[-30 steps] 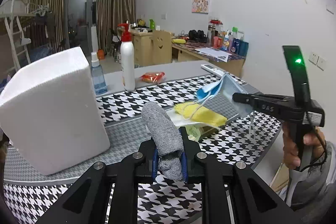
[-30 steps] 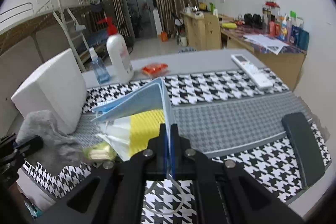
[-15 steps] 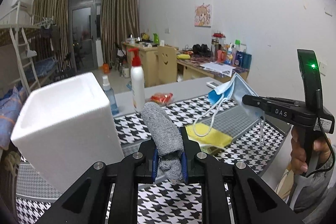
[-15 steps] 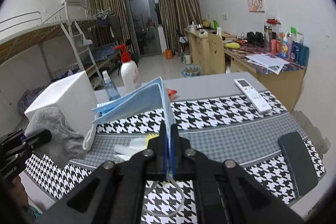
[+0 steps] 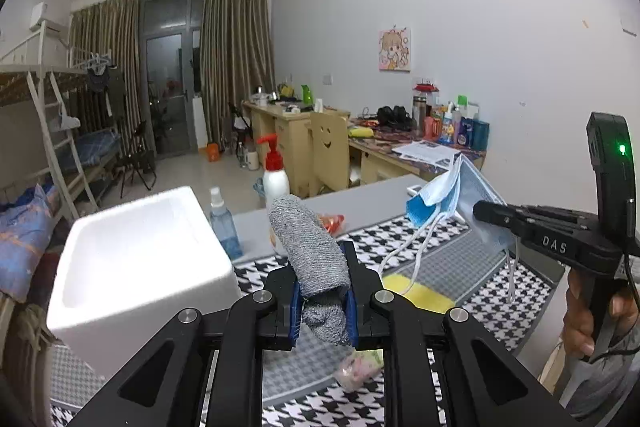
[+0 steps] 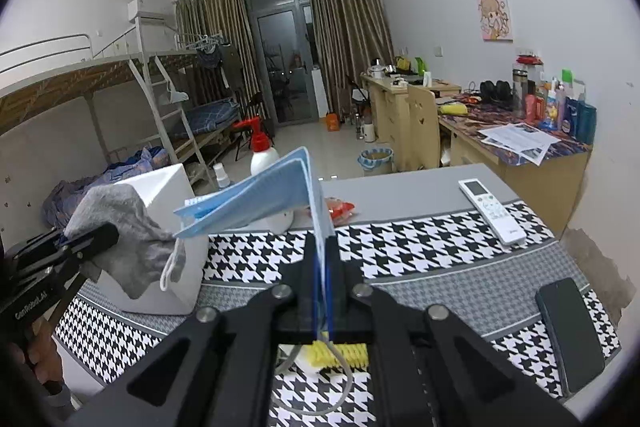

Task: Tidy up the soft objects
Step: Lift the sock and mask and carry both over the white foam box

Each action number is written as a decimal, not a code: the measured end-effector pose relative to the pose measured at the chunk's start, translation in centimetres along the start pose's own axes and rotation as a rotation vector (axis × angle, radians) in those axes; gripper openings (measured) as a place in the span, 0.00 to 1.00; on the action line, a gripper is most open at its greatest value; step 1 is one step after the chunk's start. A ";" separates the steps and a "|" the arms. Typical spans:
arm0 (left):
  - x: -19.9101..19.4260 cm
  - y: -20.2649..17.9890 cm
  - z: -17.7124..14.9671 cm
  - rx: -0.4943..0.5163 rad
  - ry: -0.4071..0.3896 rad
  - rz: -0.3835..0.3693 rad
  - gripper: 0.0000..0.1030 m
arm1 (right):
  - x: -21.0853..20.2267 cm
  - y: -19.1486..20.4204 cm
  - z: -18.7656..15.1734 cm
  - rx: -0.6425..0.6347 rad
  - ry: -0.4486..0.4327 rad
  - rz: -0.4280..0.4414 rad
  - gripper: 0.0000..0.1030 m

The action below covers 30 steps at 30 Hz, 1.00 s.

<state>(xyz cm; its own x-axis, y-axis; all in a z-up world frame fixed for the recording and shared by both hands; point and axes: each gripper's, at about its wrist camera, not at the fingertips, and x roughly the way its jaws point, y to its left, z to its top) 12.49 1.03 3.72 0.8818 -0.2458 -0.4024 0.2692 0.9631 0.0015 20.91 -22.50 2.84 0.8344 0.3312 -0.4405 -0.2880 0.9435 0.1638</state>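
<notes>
My left gripper (image 5: 322, 291) is shut on a grey knitted sock (image 5: 314, 251), held above the table beside the white foam box (image 5: 140, 267). The sock (image 6: 120, 227) also hangs from the left gripper (image 6: 96, 239) in the right wrist view. My right gripper (image 6: 324, 267) is shut on a blue face mask (image 6: 256, 199), lifted above the table; it shows in the left wrist view (image 5: 448, 195) with white ear loops dangling from the right gripper (image 5: 486, 213). A yellow cloth (image 5: 420, 293) lies on the houndstooth table below.
The foam box (image 6: 176, 195) is open at the top. Behind it stand a white pump bottle (image 5: 275, 179) and a small spray bottle (image 5: 224, 227). A red packet (image 6: 338, 207), a white remote (image 6: 492, 209) and a black phone (image 6: 568, 331) lie on the table.
Both grippers have risen well above the table with the sock and mask. The mask has lifted clear of the yellow cloth, and the foam box's open top has come into view.
</notes>
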 end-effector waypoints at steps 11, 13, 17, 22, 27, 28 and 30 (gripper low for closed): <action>-0.6 1.0 2.0 -0.005 -0.063 0.096 0.18 | 0.4 1.3 1.9 -0.019 -0.031 0.038 0.05; -0.6 1.4 2.4 -0.009 -0.070 0.111 0.18 | 0.6 1.5 2.1 -0.023 -0.033 0.046 0.05; -0.4 1.9 2.9 -0.021 -0.078 0.173 0.18 | 0.9 2.1 2.6 -0.034 -0.030 0.057 0.05; -0.6 2.6 3.2 -0.028 -0.090 0.210 0.18 | 1.0 2.8 3.1 -0.047 -0.035 0.077 0.05; -1.1 3.3 3.8 -0.037 -0.104 0.223 0.18 | 1.4 3.5 3.6 -0.056 -0.028 0.090 0.05; -1.2 3.4 3.9 -0.035 -0.110 0.230 0.18 | 1.5 3.7 3.8 -0.057 -0.027 0.094 0.05; -1.2 3.7 4.2 -0.033 -0.115 0.239 0.18 | 1.7 4.0 4.0 -0.060 -0.025 0.105 0.05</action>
<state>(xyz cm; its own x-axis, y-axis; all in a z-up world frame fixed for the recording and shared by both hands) 14.03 4.40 8.09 0.9576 -0.0203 -0.2873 0.0370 0.9979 0.0530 23.04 -18.17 6.30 0.8097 0.4282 -0.4012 -0.4011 0.9029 0.1543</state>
